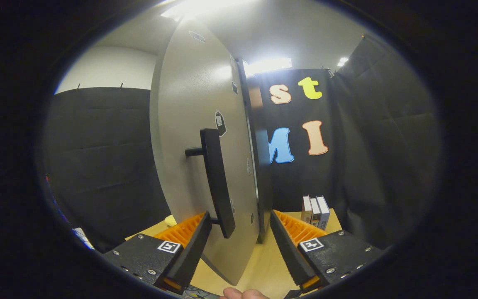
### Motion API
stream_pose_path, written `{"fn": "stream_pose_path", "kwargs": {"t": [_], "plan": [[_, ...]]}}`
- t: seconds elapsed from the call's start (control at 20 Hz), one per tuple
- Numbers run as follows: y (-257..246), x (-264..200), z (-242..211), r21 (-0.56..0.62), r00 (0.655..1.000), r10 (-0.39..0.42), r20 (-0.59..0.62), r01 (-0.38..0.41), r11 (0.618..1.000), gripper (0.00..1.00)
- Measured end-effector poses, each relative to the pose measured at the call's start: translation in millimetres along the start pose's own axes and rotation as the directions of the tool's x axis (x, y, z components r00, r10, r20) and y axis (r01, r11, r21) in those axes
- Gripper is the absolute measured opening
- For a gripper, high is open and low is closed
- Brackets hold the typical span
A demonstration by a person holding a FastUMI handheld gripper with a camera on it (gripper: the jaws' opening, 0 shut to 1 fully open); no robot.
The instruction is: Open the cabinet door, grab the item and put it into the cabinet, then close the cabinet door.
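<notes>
A: Gripper (239, 232) first. How do the fingers stand?

B: Spread wide, nothing pinched. The grey cabinet door (197, 137) stands edge-on between them, swung open toward the camera. Neither finger presses on it.

A: Handle?

B: Black bar handle (216, 182), long axis upright, leaning slightly with the fisheye curve. It stands off the door's face on a short stub, its lower end just above the left finger. Contact there: cannot tell.

A: The item to stow?

B: Three small white boxes (315, 211), upright, side by side on the wooden table (259, 265), beyond the right finger and against the black cloth wall. Long axes vertical, narrow faces toward the camera.

A: Anything else near?

B: A fingertip (239, 294) at the bottom, between the finger bases. The cabinet body (264, 166) shows as a dark edge behind the door.
</notes>
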State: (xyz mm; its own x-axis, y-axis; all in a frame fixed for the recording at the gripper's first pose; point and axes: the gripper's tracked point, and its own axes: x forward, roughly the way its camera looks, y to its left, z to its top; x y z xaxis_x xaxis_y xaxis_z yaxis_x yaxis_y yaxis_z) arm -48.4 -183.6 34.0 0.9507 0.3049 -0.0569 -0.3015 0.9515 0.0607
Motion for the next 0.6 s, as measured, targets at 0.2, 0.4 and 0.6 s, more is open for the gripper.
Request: {"fn": "stream_pose_path", "kwargs": {"t": [0.2, 0.4, 0.6], "plan": [[-8, -2, 2, 0.057, 0.998, -0.061, 0.009, 0.060, 0.997, 0.92], [-8, -11, 30, 0.039, 0.989, -0.093, 0.112, 0.089, 0.995, 0.94], [8, -26, 34, 0.015, 0.991, -0.076, 0.108, 0.075, 0.997, 0.95]]}}
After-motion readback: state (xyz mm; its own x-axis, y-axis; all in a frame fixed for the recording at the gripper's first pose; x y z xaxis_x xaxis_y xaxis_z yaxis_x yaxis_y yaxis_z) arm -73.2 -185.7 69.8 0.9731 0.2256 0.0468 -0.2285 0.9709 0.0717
